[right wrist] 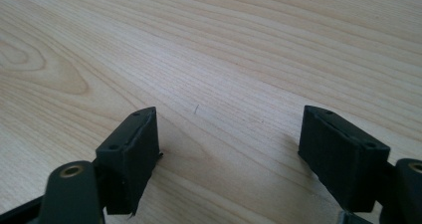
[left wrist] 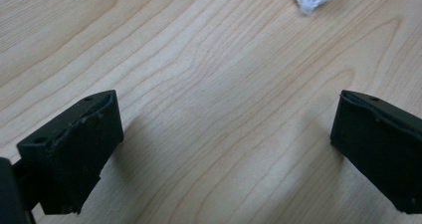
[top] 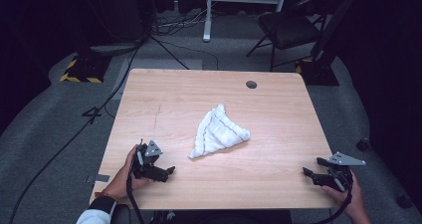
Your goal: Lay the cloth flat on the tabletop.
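Between each hand-held gripper [top: 171, 170] [top: 304, 171], farther back, lies the white cloth [top: 219, 131].

Two handheld black tongs, one in each of a person's hands. The left tongs [top: 169, 171] carry a small grey three-cornered plate on top, and a black cable trails from their rear; the left hand [top: 124, 176] emerges from a white sleeve with a dark cuff and a thin orange band at the wrist. The right tongs [top: 309, 174] bear a wider grey plate of the same shape (pierced with small holes) and a black cable looping past the right hand [top: 351, 196]. Up close, the blocky matte jaws show small round screw recesses, with brass-coloured pivots on the right pair's linkage.
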A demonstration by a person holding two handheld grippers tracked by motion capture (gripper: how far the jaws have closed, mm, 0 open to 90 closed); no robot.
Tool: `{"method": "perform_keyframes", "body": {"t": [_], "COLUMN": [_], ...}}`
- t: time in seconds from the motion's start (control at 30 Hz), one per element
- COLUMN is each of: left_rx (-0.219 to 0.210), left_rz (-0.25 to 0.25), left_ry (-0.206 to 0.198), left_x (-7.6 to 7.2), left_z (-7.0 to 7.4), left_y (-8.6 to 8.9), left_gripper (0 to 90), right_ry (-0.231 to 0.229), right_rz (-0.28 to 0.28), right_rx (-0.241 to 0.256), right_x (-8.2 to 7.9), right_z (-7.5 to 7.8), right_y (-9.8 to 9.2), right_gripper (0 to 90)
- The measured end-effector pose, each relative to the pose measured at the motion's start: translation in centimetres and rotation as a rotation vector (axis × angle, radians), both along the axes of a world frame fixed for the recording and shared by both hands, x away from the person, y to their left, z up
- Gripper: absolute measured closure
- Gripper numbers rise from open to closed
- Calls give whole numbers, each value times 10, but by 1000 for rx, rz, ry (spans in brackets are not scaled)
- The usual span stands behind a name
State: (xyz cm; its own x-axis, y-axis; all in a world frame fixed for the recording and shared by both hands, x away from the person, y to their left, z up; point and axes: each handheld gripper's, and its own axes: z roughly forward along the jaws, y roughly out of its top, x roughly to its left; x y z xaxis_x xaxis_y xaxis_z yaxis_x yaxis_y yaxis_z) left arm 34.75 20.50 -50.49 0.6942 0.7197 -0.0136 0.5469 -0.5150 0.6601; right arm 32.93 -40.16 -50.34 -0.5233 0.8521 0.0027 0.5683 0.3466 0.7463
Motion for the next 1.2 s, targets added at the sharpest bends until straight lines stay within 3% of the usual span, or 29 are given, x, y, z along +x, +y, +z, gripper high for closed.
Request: {"method": "perform_keyframes", "body": {"t": [0.23, 0.47, 0.67, 0.77, 0.83, 0.9, 1.0, 1.1, 1.2], "left_rx": [-1, 13, 13, 14, 16, -3, -35, -29, -33], "left_rz": [-80, -121, -175, -207, -216, -228, -246, -256, -253], "left_ry": [-1, 14, -1, 4, -14, -6, -7, -7, -8], "left_x": [3, 8, 16, 23, 26, 31, 36, 38, 42], "left_z": [0, 2, 7, 8, 9, 11, 13, 14, 16], "left_y": [-10, -32, -56, -69, -77, -83, -89, -94, -96], "left_gripper": [3, 10, 163, 175, 187, 210, 289, 327, 424], "right_ry": [0, 0, 4, 3, -5, -15, -24, -43, -44], "right_rz": [-1, -4, 14, 27, 51, 78, 102, 122, 137], "right_rx": [-1, -1, -19, -14, -40, -44, -42, -79, -71], "right_x": [0, 1, 9, 20, 28, 38, 52, 68, 86], "right_z": [0, 0, 3, 7, 11, 18, 28, 37, 42], "right_y": [0, 1, 5, 12, 19, 27, 39, 55, 74], "right_gripper": [240, 240, 312, 345, 364, 385, 407, 411, 411]}}
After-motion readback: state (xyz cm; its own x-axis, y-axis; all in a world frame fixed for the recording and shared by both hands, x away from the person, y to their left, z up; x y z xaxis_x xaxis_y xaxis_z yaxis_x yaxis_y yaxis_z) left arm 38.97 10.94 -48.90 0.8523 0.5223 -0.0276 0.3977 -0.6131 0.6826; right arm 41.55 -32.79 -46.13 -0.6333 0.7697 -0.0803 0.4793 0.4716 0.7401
